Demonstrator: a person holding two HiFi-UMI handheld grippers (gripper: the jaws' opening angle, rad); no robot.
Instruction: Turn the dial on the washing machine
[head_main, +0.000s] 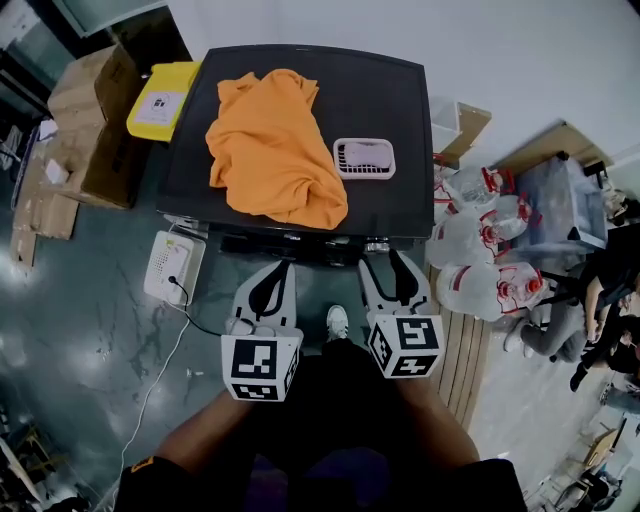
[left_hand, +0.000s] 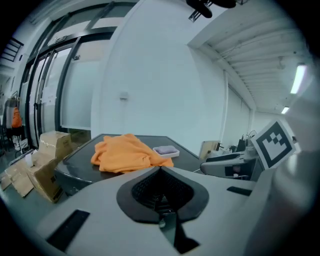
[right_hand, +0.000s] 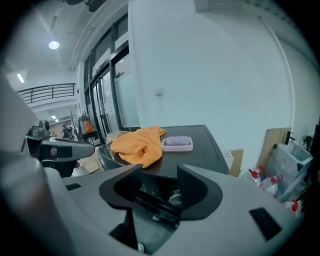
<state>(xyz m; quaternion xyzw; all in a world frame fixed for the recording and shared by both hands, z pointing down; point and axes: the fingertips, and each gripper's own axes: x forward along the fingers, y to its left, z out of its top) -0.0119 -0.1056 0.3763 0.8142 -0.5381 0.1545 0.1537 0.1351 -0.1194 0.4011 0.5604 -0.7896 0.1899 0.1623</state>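
The washing machine (head_main: 400, 110) has a dark top with an orange cloth (head_main: 275, 145) and a small pale tray (head_main: 364, 158) lying on it. Its control panel (head_main: 300, 245) runs along the near front edge, with a small silver dial (head_main: 377, 246) at the right end. My right gripper (head_main: 381, 258) is open just in front of that dial. In the right gripper view the dial (right_hand: 175, 199) shows in the gap between the jaws, beyond the tips and untouched. My left gripper (head_main: 283, 264) is shut and empty, held before the panel's middle; the cloth (left_hand: 122, 152) lies beyond its tips.
Cardboard boxes (head_main: 95, 120) and a yellow box (head_main: 160, 100) stand left of the machine. A white device (head_main: 173, 268) with a cable sits on the floor at front left. Large water bottles (head_main: 480, 250) on a wooden pallet (head_main: 465, 350) crowd the right side, with a seated person (head_main: 600, 300) beyond.
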